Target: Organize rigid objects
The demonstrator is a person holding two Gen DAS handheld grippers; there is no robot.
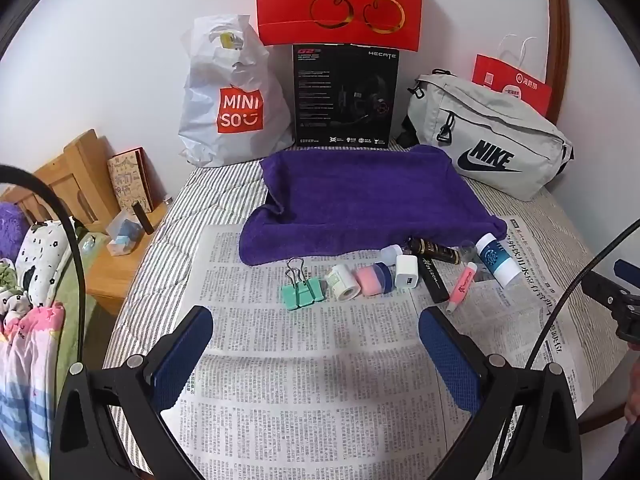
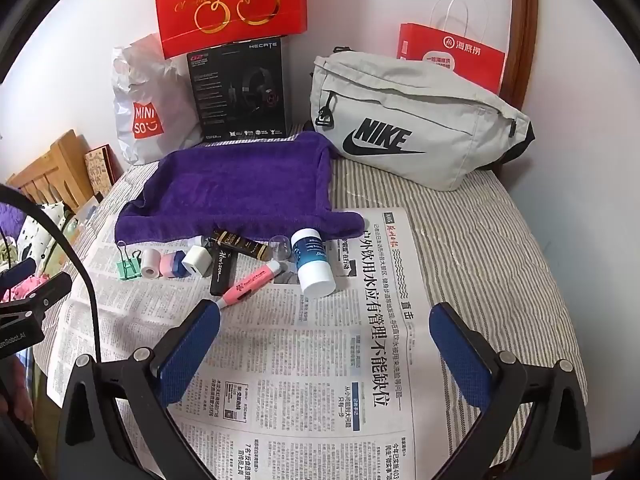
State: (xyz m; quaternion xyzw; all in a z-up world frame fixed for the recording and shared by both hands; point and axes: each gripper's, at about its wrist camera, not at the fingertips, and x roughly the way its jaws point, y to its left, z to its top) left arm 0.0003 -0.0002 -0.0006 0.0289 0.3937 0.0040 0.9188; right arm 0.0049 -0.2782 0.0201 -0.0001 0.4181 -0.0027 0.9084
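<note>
A row of small objects lies on the newspaper [image 1: 304,360] just in front of a purple towel [image 1: 360,196]: a green binder clip [image 1: 302,294], a white tape roll [image 1: 343,287], a pink and blue case [image 1: 374,279], a white charger cube [image 1: 406,272], a black box [image 1: 432,280], a pink highlighter [image 1: 462,286] and a white and blue bottle [image 1: 498,260]. The same row shows in the right wrist view, with the bottle [image 2: 312,264] and highlighter [image 2: 250,282] nearest. My left gripper [image 1: 316,320] is open and empty before the clip. My right gripper [image 2: 324,316] is open and empty, just short of the bottle.
Behind the towel stand a white Miniso bag [image 1: 232,100], a black headset box [image 1: 346,96], a red gift bag [image 1: 340,0] and a grey Nike waist bag [image 1: 488,140]. A wooden bedside table [image 1: 116,256] sits left of the striped bed [image 2: 480,248].
</note>
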